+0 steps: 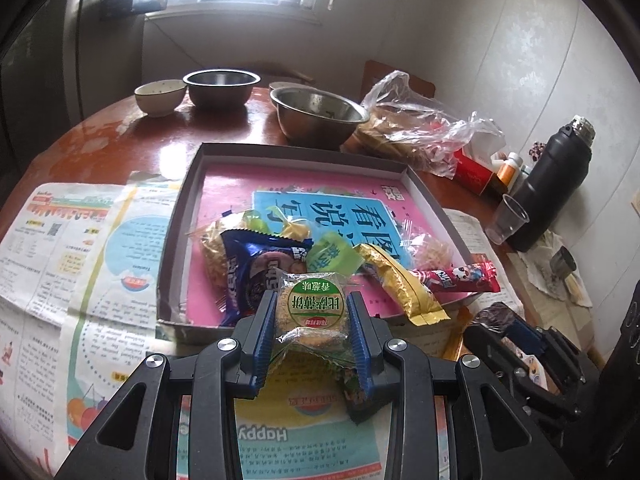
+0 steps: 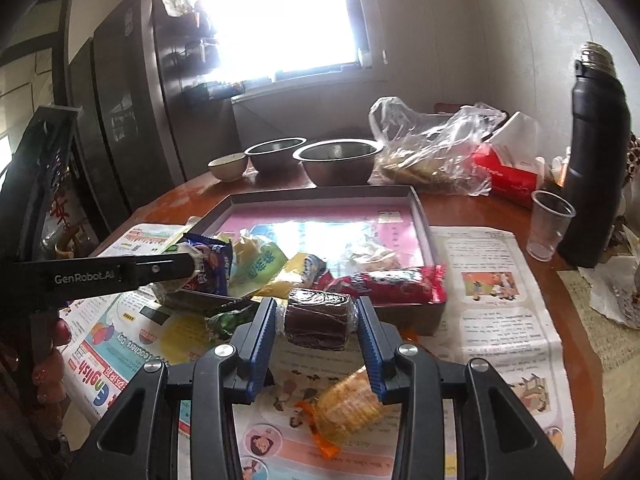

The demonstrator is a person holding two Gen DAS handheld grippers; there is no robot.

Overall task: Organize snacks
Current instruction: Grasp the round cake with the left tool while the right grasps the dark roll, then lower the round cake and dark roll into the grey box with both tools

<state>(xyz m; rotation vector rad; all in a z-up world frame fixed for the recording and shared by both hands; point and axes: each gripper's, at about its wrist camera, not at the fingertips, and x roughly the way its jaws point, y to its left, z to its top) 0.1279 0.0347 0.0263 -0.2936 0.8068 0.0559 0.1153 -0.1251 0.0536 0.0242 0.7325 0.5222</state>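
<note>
A shallow box lid (image 1: 188, 200) (image 2: 424, 216) with a pink book inside holds several wrapped snacks: a blue packet (image 1: 256, 268), a yellow one (image 1: 400, 284) and a red one (image 1: 460, 278) (image 2: 392, 280). My left gripper (image 1: 314, 304) is shut on a round biscuit pack with a green label (image 1: 316, 304), held just in front of the box's near edge. My right gripper (image 2: 318, 312) is shut on a dark brown wrapped cake (image 2: 318, 316), also at the box's near edge. An orange-wrapped snack (image 2: 348, 404) lies on the newspaper below the right fingers.
Newspapers (image 1: 80, 248) (image 2: 496, 308) cover the round wooden table. Behind the box stand two steel bowls (image 1: 316, 114) (image 2: 340, 160), a small ceramic bowl (image 1: 160, 96), a plastic bag of food (image 1: 420, 132), a red tissue box (image 2: 508, 176), a clear cup (image 2: 548, 224) and a black flask (image 2: 596, 152).
</note>
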